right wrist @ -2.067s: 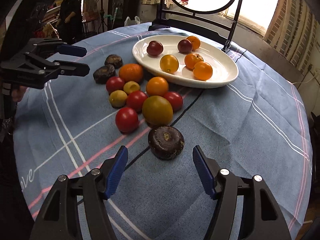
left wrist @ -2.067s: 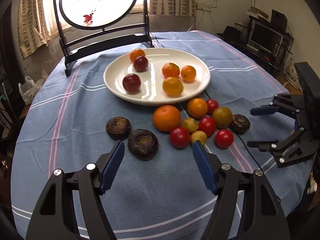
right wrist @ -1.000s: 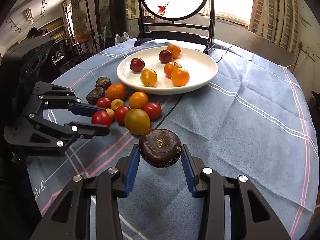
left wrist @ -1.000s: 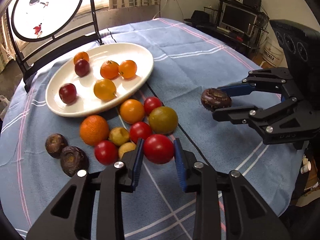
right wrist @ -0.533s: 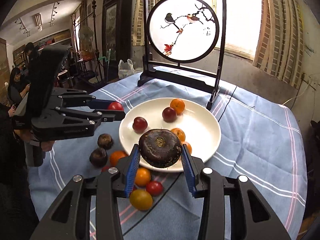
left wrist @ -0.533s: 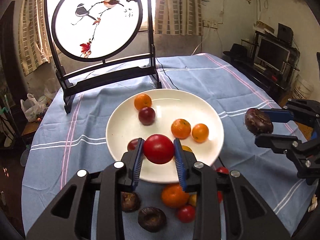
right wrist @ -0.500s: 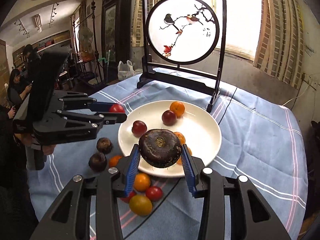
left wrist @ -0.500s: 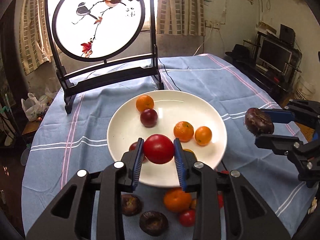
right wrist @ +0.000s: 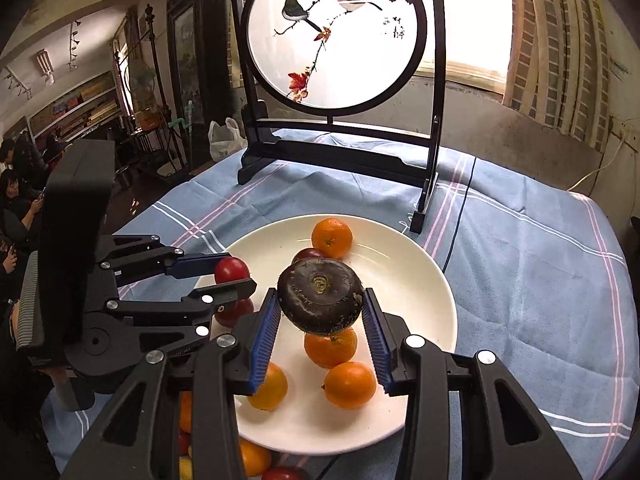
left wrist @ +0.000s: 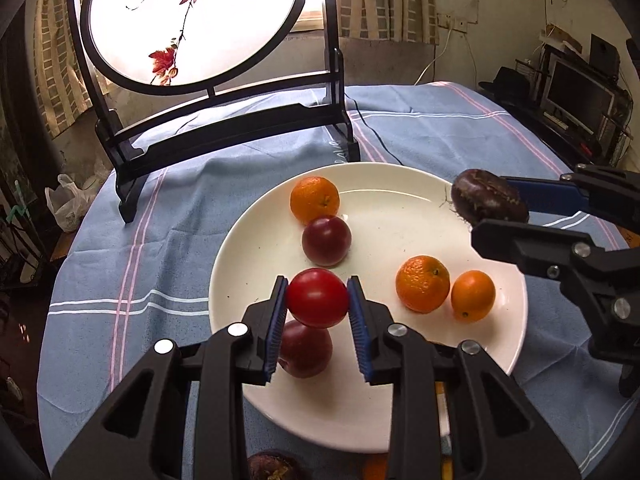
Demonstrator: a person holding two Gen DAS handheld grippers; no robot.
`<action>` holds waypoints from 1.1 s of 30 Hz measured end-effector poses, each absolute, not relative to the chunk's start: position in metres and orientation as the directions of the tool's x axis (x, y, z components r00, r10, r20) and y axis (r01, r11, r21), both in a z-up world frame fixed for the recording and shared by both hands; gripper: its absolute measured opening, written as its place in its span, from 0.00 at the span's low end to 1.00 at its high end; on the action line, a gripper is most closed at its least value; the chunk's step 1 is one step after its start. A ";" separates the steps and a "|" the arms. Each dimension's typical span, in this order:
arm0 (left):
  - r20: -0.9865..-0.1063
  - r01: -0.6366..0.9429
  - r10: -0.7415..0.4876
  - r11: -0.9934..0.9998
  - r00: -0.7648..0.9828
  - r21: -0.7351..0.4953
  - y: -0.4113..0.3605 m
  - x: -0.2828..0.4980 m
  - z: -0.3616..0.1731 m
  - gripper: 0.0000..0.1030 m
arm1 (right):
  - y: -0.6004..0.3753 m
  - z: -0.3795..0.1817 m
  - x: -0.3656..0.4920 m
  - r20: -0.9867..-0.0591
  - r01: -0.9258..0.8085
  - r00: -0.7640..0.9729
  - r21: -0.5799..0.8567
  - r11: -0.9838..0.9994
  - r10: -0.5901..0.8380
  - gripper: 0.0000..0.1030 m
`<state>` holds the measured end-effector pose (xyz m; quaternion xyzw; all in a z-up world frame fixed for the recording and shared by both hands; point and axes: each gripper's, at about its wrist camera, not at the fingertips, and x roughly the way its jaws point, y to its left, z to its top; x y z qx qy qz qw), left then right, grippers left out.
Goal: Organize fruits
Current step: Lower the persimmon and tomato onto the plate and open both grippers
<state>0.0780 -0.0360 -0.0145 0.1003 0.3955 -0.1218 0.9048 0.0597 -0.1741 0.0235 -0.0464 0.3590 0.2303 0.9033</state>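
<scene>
My left gripper point(left wrist: 317, 300) is shut on a red tomato point(left wrist: 317, 297) and holds it above the near left part of the white plate point(left wrist: 400, 216). My right gripper point(right wrist: 320, 312) is shut on a dark brown round fruit point(right wrist: 320, 294) and holds it above the plate point(right wrist: 424, 296); that fruit also shows at the plate's right rim in the left wrist view point(left wrist: 488, 202). On the plate lie oranges point(left wrist: 422, 283) and dark red plums point(left wrist: 326, 240). The left gripper with the tomato point(right wrist: 231, 270) shows in the right wrist view.
A black-framed round painted screen point(left wrist: 192, 20) stands on the blue striped tablecloth point(left wrist: 120, 240) behind the plate. More fruit lies on the cloth below the plate's near edge point(right wrist: 252, 458), mostly hidden by the grippers. People sit at far left point(right wrist: 16, 200).
Both grippers have moved forward and lower over the plate, each still holding its fruit. The plate now looks larger and closer.
</scene>
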 end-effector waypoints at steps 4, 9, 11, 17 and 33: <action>-0.750 0.303 -0.128 0.948 0.649 0.100 -0.038 0.083 -0.021 0.28 | -0.174 0.013 0.073 -0.689 -0.433 0.624 0.086 0.897 0.367 0.41; -0.754 0.302 -0.122 0.947 0.646 0.105 -0.040 0.087 -0.023 0.28 | -0.176 0.003 0.085 -0.707 -0.412 0.615 0.091 0.907 0.350 0.41; -0.756 0.301 -0.117 0.947 0.644 0.110 -0.042 0.088 -0.025 0.28 | -0.176 0.001 0.088 -0.711 -0.404 0.614 0.088 0.911 0.341 0.41; -0.765 0.299 -0.101 0.946 0.636 0.124 -0.046 0.094 -0.030 0.29 | -0.174 -0.006 0.096 -0.726 -0.397 0.603 0.089 0.914 0.332 0.41; -0.708 0.281 -0.112 0.951 0.697 0.127 -0.019 0.057 -0.005 0.56 | -0.191 0.025 0.037 -0.671 -0.443 0.645 0.061 0.895 0.365 0.59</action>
